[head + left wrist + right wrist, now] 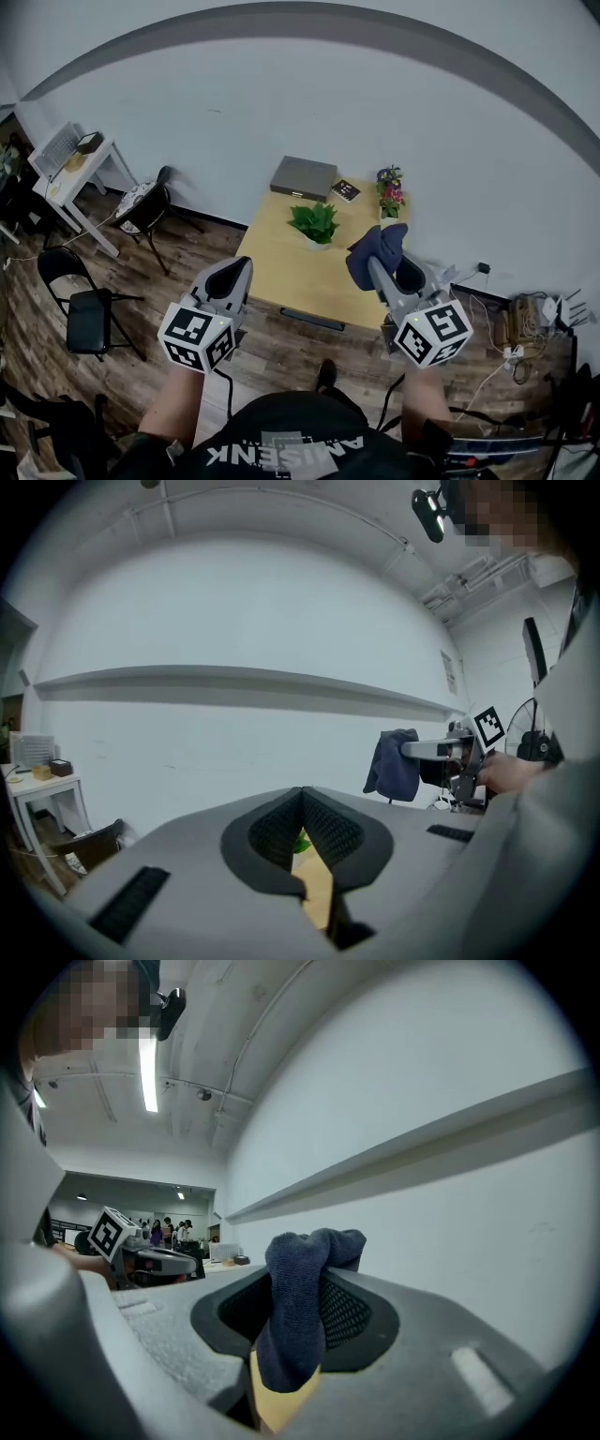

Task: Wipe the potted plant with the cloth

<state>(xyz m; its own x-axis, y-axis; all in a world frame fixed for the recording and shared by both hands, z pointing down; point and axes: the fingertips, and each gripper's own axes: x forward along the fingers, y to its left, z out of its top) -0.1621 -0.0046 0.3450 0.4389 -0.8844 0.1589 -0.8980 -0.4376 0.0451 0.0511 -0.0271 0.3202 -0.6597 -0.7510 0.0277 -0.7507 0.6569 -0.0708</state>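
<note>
A green potted plant (314,223) stands in a white pot on the small wooden table (281,272), ahead of both grippers. My right gripper (378,262) is shut on a dark blue cloth (379,249), which bunches over its tips at the table's right edge. In the right gripper view the cloth (298,1321) hangs down between the jaws. My left gripper (238,270) is shut and holds nothing, near the table's left front corner. In the left gripper view its jaws meet, with a sliver of the plant (301,842) showing behind them and the cloth (394,763) off to the right.
On the table's far side lie a grey flat box (303,176), a small dark book (345,190) and a pot of coloured flowers (389,191). Black chairs (86,314) and a white side table (70,178) stand to the left. Cables (511,352) lie on the floor at the right.
</note>
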